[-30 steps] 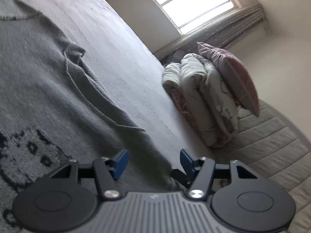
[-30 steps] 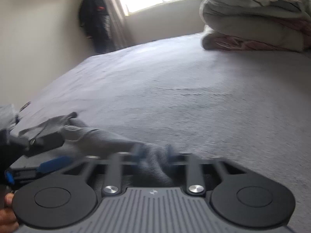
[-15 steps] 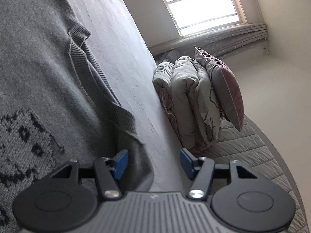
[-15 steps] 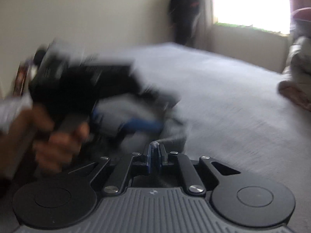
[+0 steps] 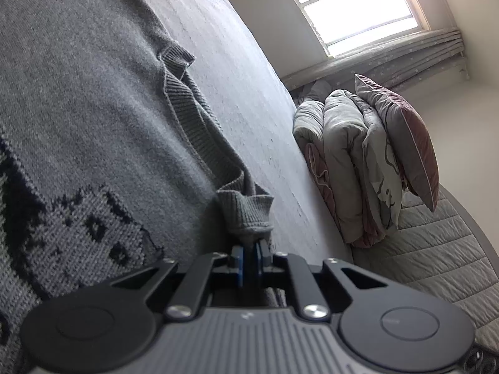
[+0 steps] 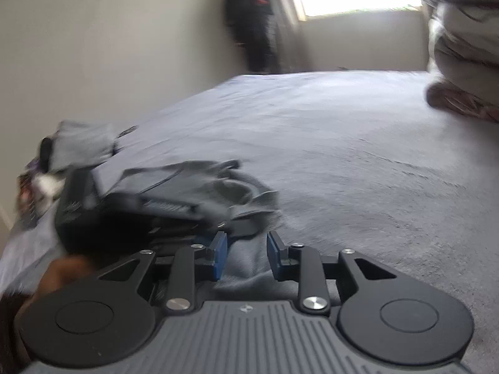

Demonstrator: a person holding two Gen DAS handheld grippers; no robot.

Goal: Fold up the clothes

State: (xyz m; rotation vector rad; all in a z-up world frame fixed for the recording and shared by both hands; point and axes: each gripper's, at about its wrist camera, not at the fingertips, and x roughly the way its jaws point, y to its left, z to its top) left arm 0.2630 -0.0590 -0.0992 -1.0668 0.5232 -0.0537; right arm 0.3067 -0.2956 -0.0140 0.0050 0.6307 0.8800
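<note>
A grey knitted sweater (image 5: 93,118) with a dark cat pattern lies spread on the grey bed. Its sleeve cuff (image 5: 246,215) is bunched up right at my left gripper (image 5: 248,257), whose blue pads are shut on the cuff's fabric. In the right wrist view my right gripper (image 6: 246,251) has its jaws apart over grey sweater fabric (image 6: 243,268), with no grip on it. The other gripper and the hand holding it (image 6: 103,215) show blurred to its left, with the rumpled sweater (image 6: 199,184) behind.
A stack of folded duvets (image 5: 352,168) with a pink pillow (image 5: 402,137) stands at the head of the bed by a quilted headboard (image 5: 436,249). A window (image 5: 358,6) is behind. More clothes (image 6: 78,146) lie near the bed's left edge.
My left gripper has closed on the sleeve cuff; it was open before. My right gripper, shut half a second ago, has opened and let go of the fabric.
</note>
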